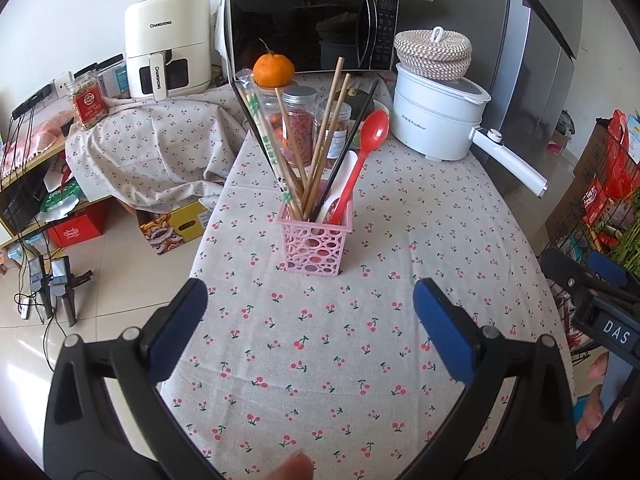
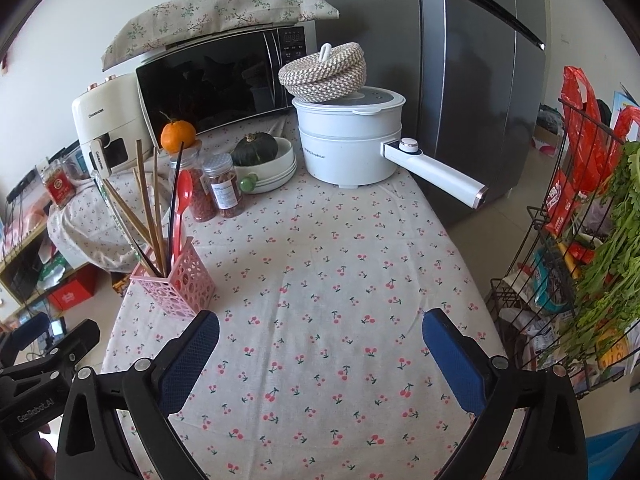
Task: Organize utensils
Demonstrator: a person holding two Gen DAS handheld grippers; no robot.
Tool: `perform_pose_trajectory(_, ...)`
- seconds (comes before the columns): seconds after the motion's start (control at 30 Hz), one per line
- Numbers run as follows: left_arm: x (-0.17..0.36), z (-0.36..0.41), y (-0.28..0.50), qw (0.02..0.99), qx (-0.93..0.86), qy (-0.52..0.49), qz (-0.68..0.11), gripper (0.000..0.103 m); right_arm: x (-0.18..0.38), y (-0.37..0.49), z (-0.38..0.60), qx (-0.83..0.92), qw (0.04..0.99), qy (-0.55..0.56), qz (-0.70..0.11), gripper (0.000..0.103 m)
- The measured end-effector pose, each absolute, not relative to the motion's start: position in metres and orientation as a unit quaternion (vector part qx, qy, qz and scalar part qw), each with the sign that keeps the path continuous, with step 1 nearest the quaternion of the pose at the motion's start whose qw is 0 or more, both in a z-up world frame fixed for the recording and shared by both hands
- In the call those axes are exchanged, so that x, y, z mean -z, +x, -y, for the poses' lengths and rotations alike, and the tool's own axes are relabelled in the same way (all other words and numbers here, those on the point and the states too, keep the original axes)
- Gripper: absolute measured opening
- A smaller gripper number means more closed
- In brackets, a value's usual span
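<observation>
A pink perforated basket (image 1: pixel 314 244) stands upright on the cherry-print tablecloth (image 1: pixel 360 340). It holds several wooden chopsticks (image 1: pixel 320 136), black chopsticks, a white spoon and a red spoon (image 1: pixel 362 152). My left gripper (image 1: pixel 310 300) is open and empty, just in front of the basket. My right gripper (image 2: pixel 320 330) is open and empty over bare cloth, with the basket (image 2: pixel 176 284) to its left. The right gripper also shows at the right edge of the left wrist view (image 1: pixel 588 276).
Behind the basket stand two spice jars (image 1: pixel 300 124), an orange (image 1: pixel 274 70), a microwave (image 1: pixel 308 28), a white electric pot (image 1: pixel 436 120) with a long handle, and a bowl with a pumpkin (image 2: pixel 260 156). A wire rack with greens (image 2: pixel 580 260) stands at the right.
</observation>
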State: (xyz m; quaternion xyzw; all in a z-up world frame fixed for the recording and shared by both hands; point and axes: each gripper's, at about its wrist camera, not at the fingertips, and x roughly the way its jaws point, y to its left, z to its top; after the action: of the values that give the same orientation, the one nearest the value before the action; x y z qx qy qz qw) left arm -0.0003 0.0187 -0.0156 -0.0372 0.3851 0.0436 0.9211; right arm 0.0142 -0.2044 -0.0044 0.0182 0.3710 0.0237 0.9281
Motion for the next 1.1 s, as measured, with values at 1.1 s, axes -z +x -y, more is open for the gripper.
perform_pose_trajectory(1.1, 0.014, -0.0147, -0.0025, 0.927, -0.054, -0.016, -0.37, 0.102, 0.0075, 0.0173, 0.2094, -0.018, 0.926, 0.033, -0.376, 0.102)
